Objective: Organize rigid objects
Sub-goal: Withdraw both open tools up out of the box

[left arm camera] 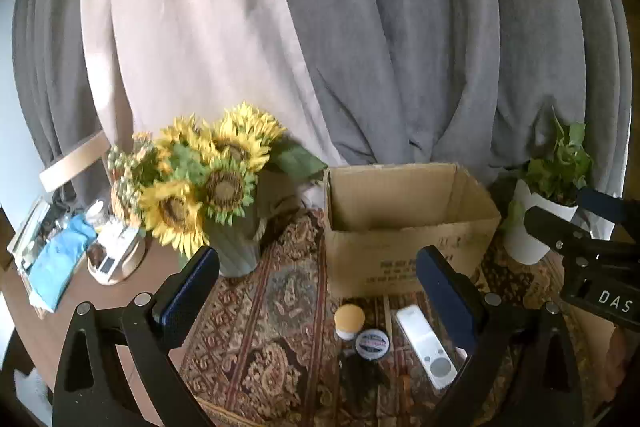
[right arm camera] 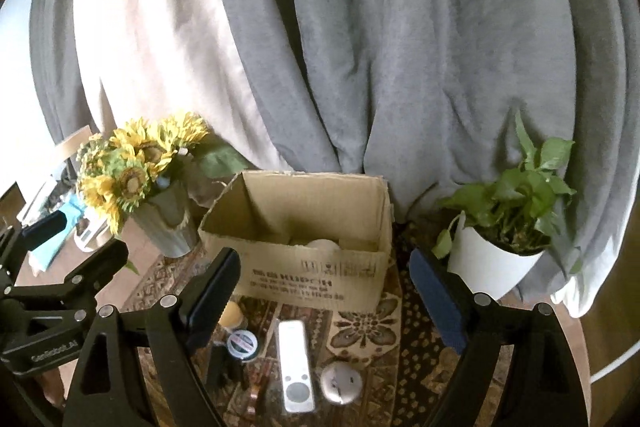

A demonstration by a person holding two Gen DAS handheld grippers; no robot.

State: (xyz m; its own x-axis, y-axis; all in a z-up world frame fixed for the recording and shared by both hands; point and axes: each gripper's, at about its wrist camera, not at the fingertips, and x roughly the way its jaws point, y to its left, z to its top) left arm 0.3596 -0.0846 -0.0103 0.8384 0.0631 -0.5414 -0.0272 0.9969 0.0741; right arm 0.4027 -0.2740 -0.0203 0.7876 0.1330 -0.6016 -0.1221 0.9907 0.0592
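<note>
Standing open-topped at the back of the patterned rug [right arm camera: 360,327] on the desk [left arm camera: 104,291], one cardboard box [right arm camera: 312,275] holds a pale rounded thing [right arm camera: 324,245] I cannot identify, while one vase [right arm camera: 168,223] holds sunflowers [left arm camera: 208,171] and one white pot [right arm camera: 488,263] holds a leafy plant [right arm camera: 516,195]. In front of the box lie one white remote [right arm camera: 295,367], one yellow-capped jar [left arm camera: 349,319], one small round tin [left arm camera: 372,343] and one grey round disc [right arm camera: 341,383]. Both the left hand-held gripper [left arm camera: 318,291] and the right hand-held gripper [right arm camera: 326,297] hover above these, jaws spread wide and pinching nothing.

Grey curtains [left arm camera: 420,47] behind; patterned rug [left arm camera: 256,327] on wood table [left arm camera: 100,291].
</note>
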